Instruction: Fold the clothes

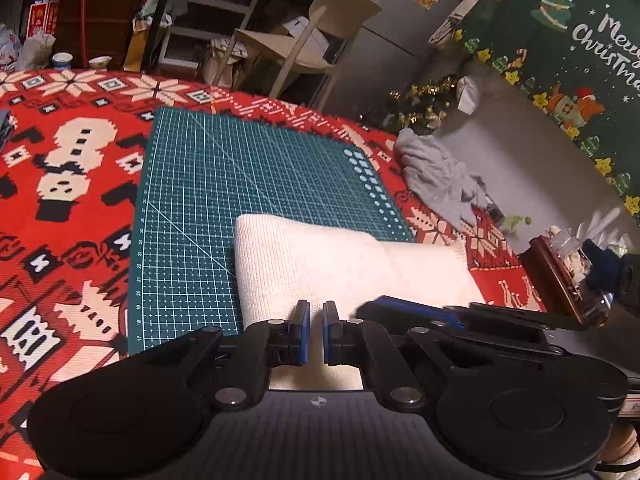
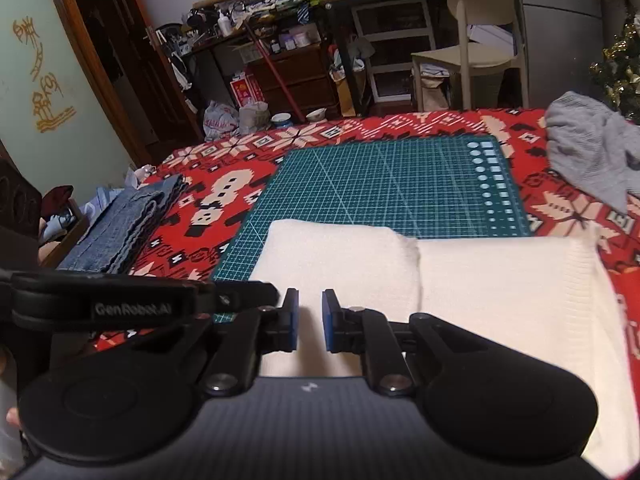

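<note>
A white knit garment (image 1: 320,256) (image 2: 500,280) lies folded and flat, partly on the green cutting mat (image 1: 240,168) (image 2: 400,184) and partly on the red patterned cloth. My left gripper (image 1: 316,310) hovers over the garment's near left part. Only a sliver of gap shows between its blue pads, and I see nothing pinched there. My right gripper (image 2: 310,300) is over the garment's near edge. Its pads stand a little apart, with the flat cloth showing behind the gap. The two grippers sit close side by side, each at the edge of the other's view.
A crumpled grey garment (image 1: 436,176) (image 2: 588,152) lies at the far right of the red cloth (image 1: 72,184). Folded blue jeans (image 2: 120,228) rest at the left edge. A wooden tray (image 1: 560,276) sits at the right, and a beige chair (image 2: 480,40) stands beyond.
</note>
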A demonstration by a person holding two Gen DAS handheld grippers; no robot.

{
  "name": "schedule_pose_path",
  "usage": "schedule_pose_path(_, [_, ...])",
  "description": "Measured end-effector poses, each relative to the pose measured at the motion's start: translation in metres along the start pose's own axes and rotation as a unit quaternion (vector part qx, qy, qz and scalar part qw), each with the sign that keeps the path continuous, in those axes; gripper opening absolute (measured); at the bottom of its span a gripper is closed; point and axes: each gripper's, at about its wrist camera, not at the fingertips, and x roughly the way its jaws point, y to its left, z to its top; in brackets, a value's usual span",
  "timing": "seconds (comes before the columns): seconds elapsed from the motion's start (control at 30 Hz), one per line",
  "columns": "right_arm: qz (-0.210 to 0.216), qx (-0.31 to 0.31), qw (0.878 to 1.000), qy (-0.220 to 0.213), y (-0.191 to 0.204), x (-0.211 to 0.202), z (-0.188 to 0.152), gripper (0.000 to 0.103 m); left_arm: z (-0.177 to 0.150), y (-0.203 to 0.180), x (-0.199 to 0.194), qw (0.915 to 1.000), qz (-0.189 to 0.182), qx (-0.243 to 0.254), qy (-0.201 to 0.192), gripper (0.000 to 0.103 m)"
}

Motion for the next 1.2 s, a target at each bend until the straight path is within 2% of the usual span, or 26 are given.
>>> schedule_pose_path(0.2, [-0.057, 0.008, 0.998, 0.004, -0.024, 0.012, -0.003, 0.011, -0.005, 0.012, 0.004, 0.9998, -0.008, -0.02, 0.005, 0.003])
schedule_pose_path(0.27, [-0.057, 0.027, 0.998, 0.002, -0.035, 0.006, -0.002, 0.005, -0.004, 0.011, 0.001, 0.9997, -0.01, -0.023, 0.004, 0.003])
schedule_pose_path(0.3, [-0.055, 0.033, 0.998, -0.002, -0.039, 0.004, 0.001, 0.006, -0.003, 0.011, -0.001, 0.9997, -0.01, -0.023, 0.003, 0.003])
schedule_pose_path(0.33, [-0.053, 0.037, 0.998, -0.006, -0.043, 0.002, 0.003, 0.016, -0.002, 0.01, -0.003, 0.9997, -0.009, -0.022, -0.002, 0.003])
schedule_pose_path(0.37, [-0.052, 0.042, 0.998, -0.011, -0.046, -0.001, 0.006, 0.02, 0.0, 0.01, -0.005, 0.9997, -0.012, -0.022, -0.007, 0.003])
schedule_pose_path(0.43, [-0.048, 0.051, 0.997, -0.019, -0.053, -0.005, 0.011, 0.02, 0.005, 0.01, -0.007, 0.9995, -0.016, -0.022, -0.016, 0.004])
schedule_pose_path(0.5, [-0.037, 0.071, 0.997, -0.015, -0.061, 0.002, 0.019, 0.026, 0.012, 0.011, -0.006, 0.9993, -0.019, -0.021, -0.023, 0.004])
schedule_pose_path(0.57, [-0.025, 0.092, 0.995, -0.008, -0.07, 0.01, 0.027, 0.045, 0.019, 0.013, -0.003, 0.9993, -0.018, -0.021, -0.027, 0.004])
schedule_pose_path(0.6, [-0.014, 0.109, 0.994, -0.005, -0.075, 0.016, 0.03, 0.045, 0.023, 0.014, -0.001, 0.9992, -0.019, -0.022, -0.028, 0.004])
schedule_pose_path(0.73, [0.021, 0.169, 0.985, 0.013, -0.095, 0.039, 0.033, 0.044, 0.032, 0.017, 0.006, 0.999, -0.029, -0.02, -0.026, 0.004])
schedule_pose_path(0.83, [0.04, 0.188, 0.981, 0.013, -0.104, 0.046, 0.031, 0.044, 0.029, 0.016, 0.014, 0.9995, -0.025, -0.008, -0.015, 0.004])
schedule_pose_path(0.9, [0.044, 0.195, 0.98, 0.013, -0.107, 0.048, 0.03, 0.037, 0.025, 0.016, 0.019, 0.9997, -0.024, -0.007, -0.009, 0.004])
schedule_pose_path(0.93, [0.046, 0.199, 0.979, 0.013, -0.107, 0.05, 0.03, 0.028, 0.024, 0.017, 0.02, 0.9996, -0.025, -0.01, -0.009, 0.004])
schedule_pose_path(0.97, [0.048, 0.202, 0.978, 0.013, -0.108, 0.051, 0.03, 0.025, 0.022, 0.018, 0.02, 0.9995, -0.026, -0.012, -0.009, 0.004])
schedule_pose_path(1.07, [0.027, 0.159, 0.987, -0.002, -0.094, 0.046, 0.031, 0.018, 0.021, 0.02, 0.021, 0.9996, -0.023, -0.017, -0.01, 0.004])
schedule_pose_path(1.2, [-0.029, 0.084, 0.996, -0.027, -0.068, 0.039, 0.032, 0.017, 0.019, 0.018, 0.022, 0.9998, -0.01, -0.011, -0.012, 0.004])
